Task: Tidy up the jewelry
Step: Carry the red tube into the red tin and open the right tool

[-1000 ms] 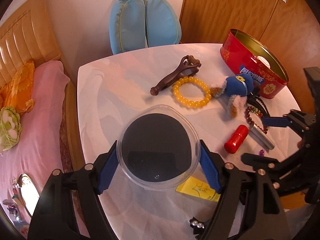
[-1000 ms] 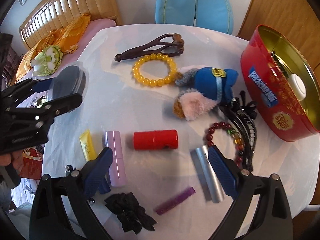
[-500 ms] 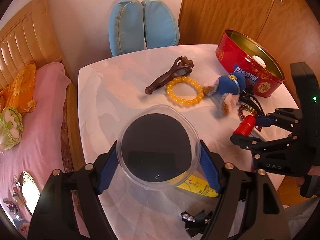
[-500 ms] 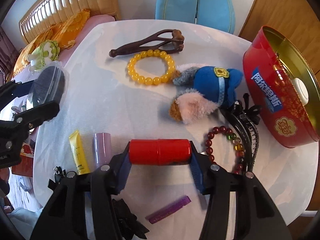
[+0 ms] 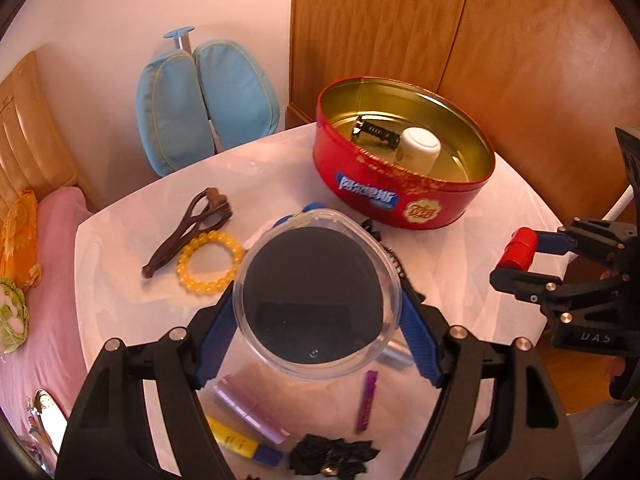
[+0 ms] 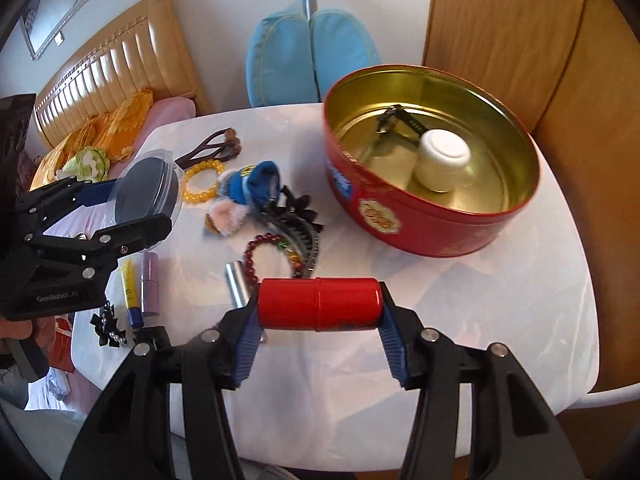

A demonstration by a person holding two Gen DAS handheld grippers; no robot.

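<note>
Right gripper: closed end-to-end on the red cylinder case; case horizontal between the blue pads, lifted clear of the table.
Left gripper: clamped across the clear round compact, dark disc inside; held off the table, tilted toward the camera.
Compact, side-on: seen from the right wrist as a thin lens-shaped profile above the table's left part.
Red tin: open, upright, on the far right part of the table; ahead of and beyond the held case, not touching it.
Tin contents: white jar and a black clip on the gold floor; rest of the floor bare.
On the table: yellow bead bracelet, dark bead bracelet, black claw clip, blue plush charm, brown wooden massager, silver tube, lilac tube, yellow tube, purple strip.
Step (judged): carry phase; both items gripped, neither yet over the tin.
Next move (judged): bring the case forward over the rim, lower it into the bare floor area beside the jar, then spread the fingers.
Caution (judged): a round case may roll on release; the rim needs clearing first.
</note>
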